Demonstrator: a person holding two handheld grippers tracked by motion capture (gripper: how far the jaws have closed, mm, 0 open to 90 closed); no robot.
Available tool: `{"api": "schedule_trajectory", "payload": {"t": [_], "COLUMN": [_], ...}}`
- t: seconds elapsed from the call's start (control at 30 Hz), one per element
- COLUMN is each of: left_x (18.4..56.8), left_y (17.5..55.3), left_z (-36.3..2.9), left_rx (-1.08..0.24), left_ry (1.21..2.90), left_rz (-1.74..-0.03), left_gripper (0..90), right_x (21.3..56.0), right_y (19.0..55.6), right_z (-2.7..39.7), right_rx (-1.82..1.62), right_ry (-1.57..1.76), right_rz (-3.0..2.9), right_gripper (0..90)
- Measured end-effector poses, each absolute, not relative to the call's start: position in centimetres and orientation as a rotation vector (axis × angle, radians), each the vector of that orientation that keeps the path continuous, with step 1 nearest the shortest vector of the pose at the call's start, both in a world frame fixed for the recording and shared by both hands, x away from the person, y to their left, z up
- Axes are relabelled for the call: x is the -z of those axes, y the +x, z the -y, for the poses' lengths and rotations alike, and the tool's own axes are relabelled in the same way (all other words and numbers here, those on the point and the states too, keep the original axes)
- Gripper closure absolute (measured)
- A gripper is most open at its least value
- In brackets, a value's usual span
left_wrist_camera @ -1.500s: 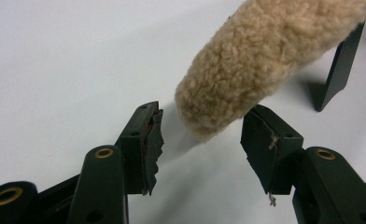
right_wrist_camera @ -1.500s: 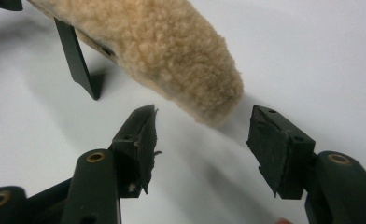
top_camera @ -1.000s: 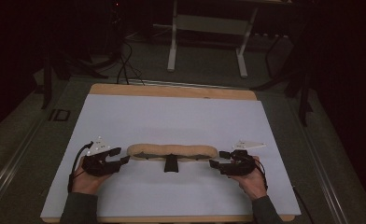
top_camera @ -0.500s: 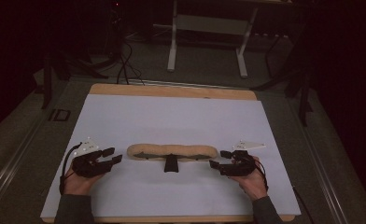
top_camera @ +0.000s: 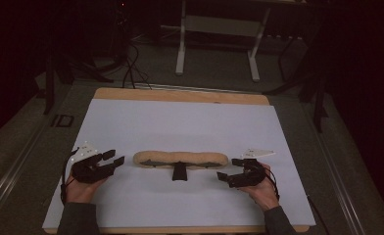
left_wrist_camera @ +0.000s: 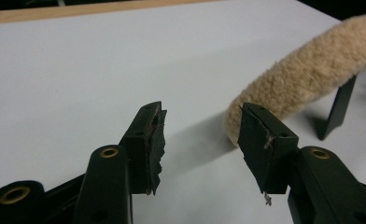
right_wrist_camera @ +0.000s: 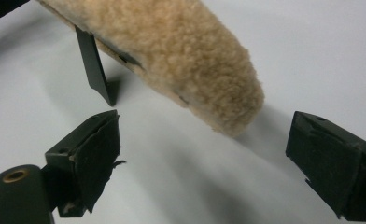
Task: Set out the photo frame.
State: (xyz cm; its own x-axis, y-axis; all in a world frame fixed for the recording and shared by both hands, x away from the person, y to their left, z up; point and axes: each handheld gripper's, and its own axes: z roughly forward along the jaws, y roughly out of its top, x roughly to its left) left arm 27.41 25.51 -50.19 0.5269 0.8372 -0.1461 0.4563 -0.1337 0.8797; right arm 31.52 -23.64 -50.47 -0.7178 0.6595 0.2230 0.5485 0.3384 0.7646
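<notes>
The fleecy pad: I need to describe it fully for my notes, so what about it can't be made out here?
- Underside of the fleecy pad: hidden by its own pile in the high view.
- Where the black handle joins it: shadowed in the right gripper view.
- Pad's far end: cut off by the frame edge in the left gripper view.
- Pile texture: too small and dim in the high view.

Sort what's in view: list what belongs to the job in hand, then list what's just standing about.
In the job:
- fleecy tan pad with its black handle
- left gripper, open, just off the pad's end
- right gripper, open, its jaws just opening, nothing between them

Standing about:
- white table sheet
- metal stand on the floor behind
- floor cables
</notes>
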Motion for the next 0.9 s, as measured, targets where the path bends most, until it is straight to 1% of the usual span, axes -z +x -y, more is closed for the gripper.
{"api": "schedule_trajectory", "payload": {"t": [0.23,0.3,0.37,0.4,0.43,0.53,0.57,0.6,0.7,0.73,0.77,0.8,0.9], "left_x": [50.1,50.0,49.9,49.9,49.9,49.9,49.9,49.9,49.9,50.0,50.0,50.1,50.2], "left_y": [27.6,27.8,27.9,28.0,28.0,28.3,28.3,28.5,28.7,28.8,28.8,29.1,29.2], "left_z": [-25.4,-25.2,-25.1,-24.9,-24.9,-24.6,-24.6,-24.3,-23.9,-23.8,-23.8,-23.6,-23.4], "left_rx": [-0.501,-0.504,-0.511,-0.510,-0.510,-0.489,-0.489,-0.477,-0.479,-0.475,-0.475,-0.470,-0.467], "left_ry": [1.746,1.739,1.742,1.739,1.739,1.743,1.743,1.738,1.741,1.743,1.743,1.749,1.759], "left_rz": [-1.108,-1.112,-1.112,-1.110,-1.110,-1.114,-1.114,-1.115,-1.112,-1.111,-1.111,-1.116,-1.119], "left_gripper": [49.8,49.4,49.4,50.1,50.5,57.0,57.6,57.9,57.9,58.1,58.6,59.0,59.2], "right_x": [50.7,50.8,50.9,50.9,50.9,51.0,51.0,51.1,51.1,51.1,51.1,51.2,51.3], "right_y": [31.4,31.4,31.3,31.3,31.2,31.2,31.2,31.2,31.2,31.3,31.3,31.3,31.3], "right_z": [23.0,22.6,22.5,22.4,22.4,22.4,22.4,22.4,22.5,22.6,22.6,22.7,22.5], "right_rx": [-1.277,-1.246,-1.235,-1.215,-1.213,-1.215,-1.215,-1.203,-1.186,-1.187,-1.187,-1.183,-1.157], "right_ry": [1.098,1.098,1.098,1.096,1.097,1.080,1.080,1.072,1.076,1.082,1.082,1.092,1.091], "right_rz": [-2.502,-2.510,-2.509,-2.518,-2.518,-2.536,-2.536,-2.551,-2.556,-2.561,-2.561,-2.585,-2.619], "right_gripper": [9.3,13.5,14.3,19.2,22.0,30.9,30.9,35.3,40.8,44.0,44.0,47.7,53.5]}}
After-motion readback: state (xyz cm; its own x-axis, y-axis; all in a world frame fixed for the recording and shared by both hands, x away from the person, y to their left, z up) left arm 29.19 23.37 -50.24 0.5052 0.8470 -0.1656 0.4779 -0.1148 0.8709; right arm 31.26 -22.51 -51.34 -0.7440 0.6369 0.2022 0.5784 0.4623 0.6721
